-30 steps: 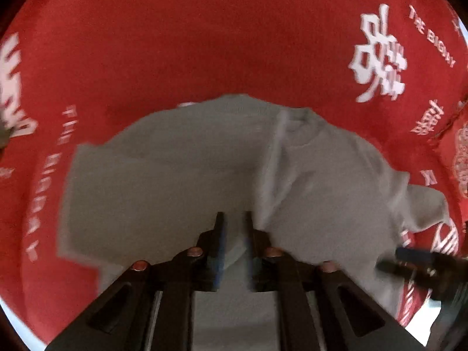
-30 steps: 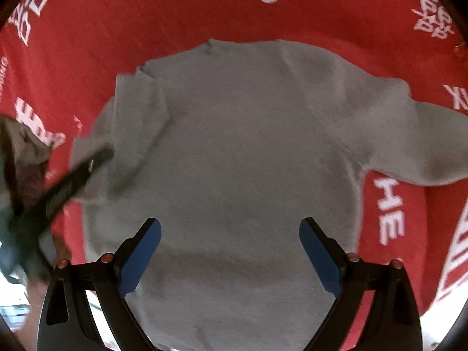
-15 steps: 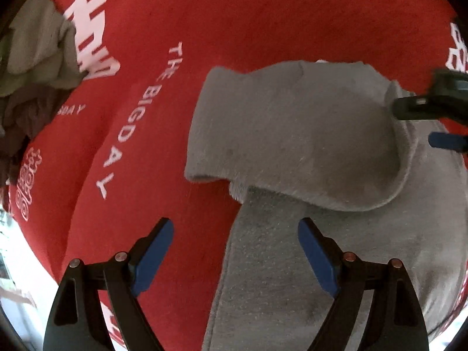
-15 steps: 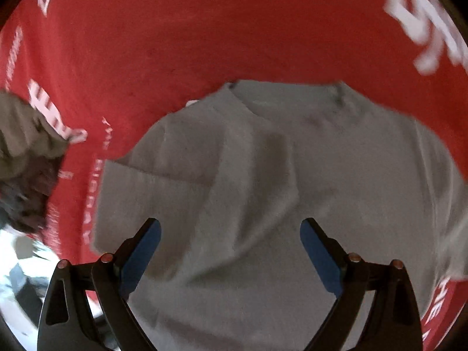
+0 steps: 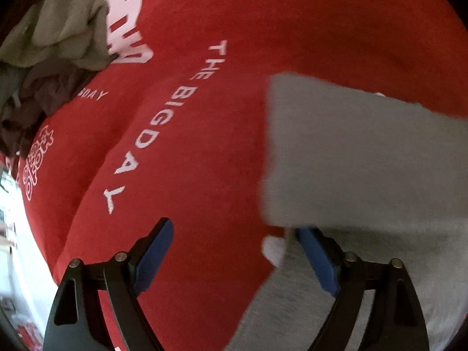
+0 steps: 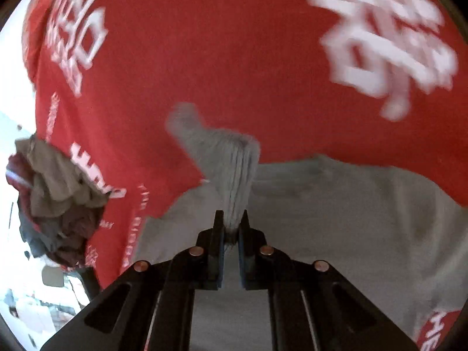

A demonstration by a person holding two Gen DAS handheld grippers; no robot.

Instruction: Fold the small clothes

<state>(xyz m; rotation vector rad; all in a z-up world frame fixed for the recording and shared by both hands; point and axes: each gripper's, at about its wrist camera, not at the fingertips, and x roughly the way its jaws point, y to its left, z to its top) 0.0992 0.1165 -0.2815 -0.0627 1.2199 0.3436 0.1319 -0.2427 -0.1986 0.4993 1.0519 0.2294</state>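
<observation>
Right tongs have just clenched on the grey shirt's sleeve. Left tongs have just opened, released, straddling the shirt's edge on the red cloth.

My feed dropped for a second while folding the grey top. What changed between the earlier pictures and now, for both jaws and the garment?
The right gripper has just closed its jaws, pinching a bunched fold of the small grey knit sweatshirt. The left gripper has let the cloth go; its jaws have just been opening and now stand wide at the garment's edge. Unchanged: the red printed blanket underneath and the heap of olive and dark clothes aside.
</observation>
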